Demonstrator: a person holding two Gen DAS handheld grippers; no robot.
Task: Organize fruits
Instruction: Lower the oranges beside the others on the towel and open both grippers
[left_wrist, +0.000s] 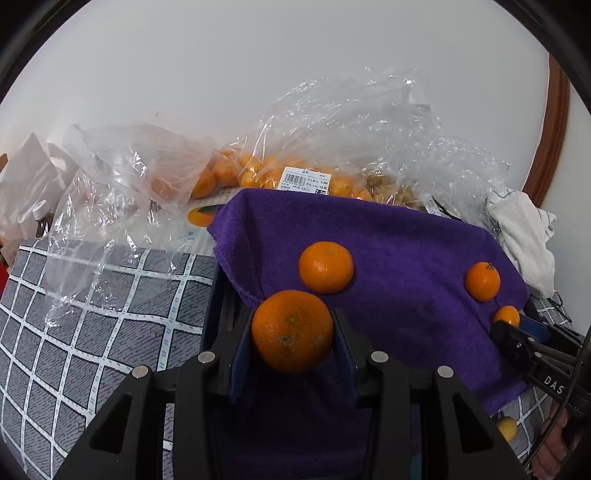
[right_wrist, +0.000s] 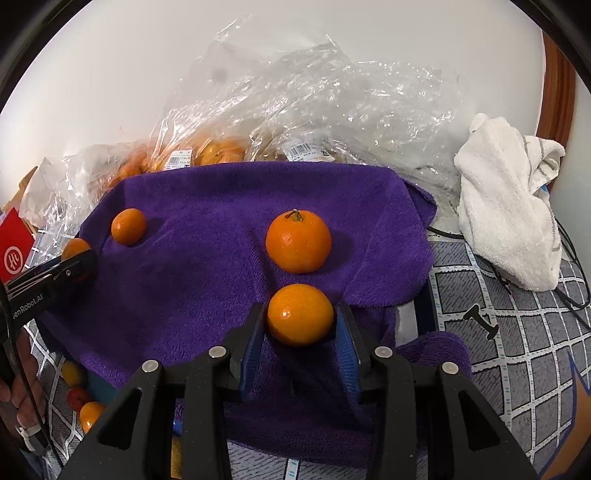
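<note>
Both grippers are loaded: the left gripper (left_wrist: 293, 332) has its blue-padded fingers closed snugly on a large orange (left_wrist: 292, 330) at lower centre of its view, right over the near-left hem of the purple towel (left_wrist: 406, 258), and the right gripper (right_wrist: 301, 317) is clamped the same way on a smaller orange (right_wrist: 300, 314), pads touching both its sides, low and centre in the right wrist view. Two more fruits sit loose on the towel — a stemmed orange (right_wrist: 298, 241) just above the held one in the right view, and a small orange (right_wrist: 128, 226) over toward the towel's upper left edge. Between them lies a wide stretch of bare purple cloth. At the top of both views the towel's far edge runs straight into crumpled clear plastic bags (left_wrist: 332, 122) with more oranges and price labels inside, so that border is crowded. To the right, a white cloth (right_wrist: 506, 206) lies bunched just off the towel's corner, with dark cables under it. The grey checked tablecloth (left_wrist: 74, 325) is bare along the left side of the left wrist view. A few small fruits (right_wrist: 79, 391) huddle at lower left beside the towel in the right view.
</note>
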